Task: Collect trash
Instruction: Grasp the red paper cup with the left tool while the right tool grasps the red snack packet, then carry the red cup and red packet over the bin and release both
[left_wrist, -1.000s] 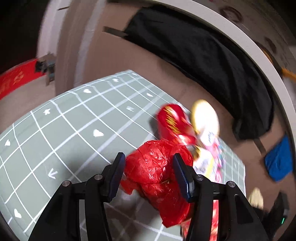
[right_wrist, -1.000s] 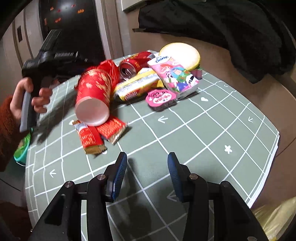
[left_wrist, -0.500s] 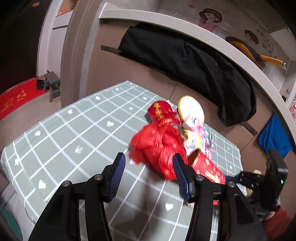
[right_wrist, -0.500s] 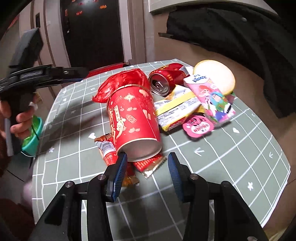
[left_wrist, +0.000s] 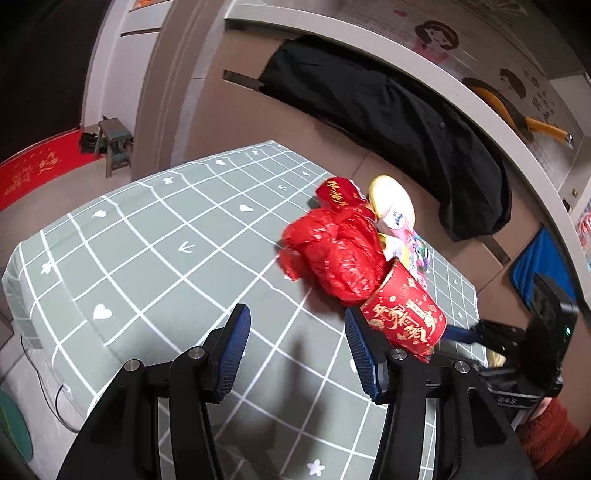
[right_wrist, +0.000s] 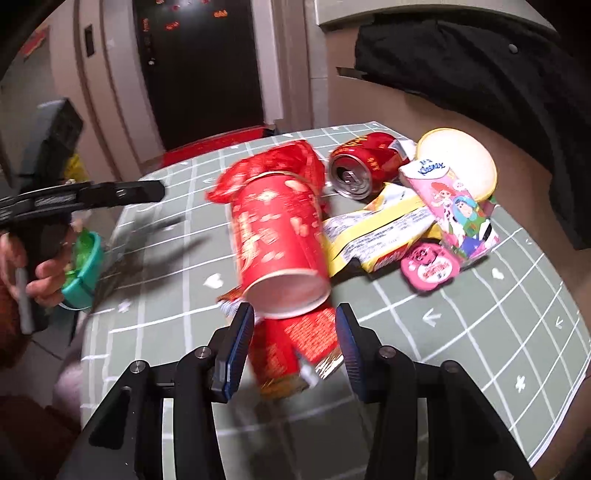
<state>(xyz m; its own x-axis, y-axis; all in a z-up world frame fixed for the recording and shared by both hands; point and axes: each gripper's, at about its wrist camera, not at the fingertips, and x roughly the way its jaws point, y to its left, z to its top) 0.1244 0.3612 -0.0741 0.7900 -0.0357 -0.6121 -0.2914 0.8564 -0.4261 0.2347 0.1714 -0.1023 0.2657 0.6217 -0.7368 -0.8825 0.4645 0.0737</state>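
Angling down, right gripper (right_wrist: 295, 345) straddles red snack packets (right_wrist: 291, 354), jaws apart.

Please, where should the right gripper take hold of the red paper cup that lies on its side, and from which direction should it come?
Probably across the round wall of the red paper cup, near its open mouth. The cup lies on its side on other wrappers, mouth facing the right gripper, whose open jaws already stand on either side of the rim. Coming straight forward along the cup's axis seems best; squeeze lightly, since paper walls may crush.
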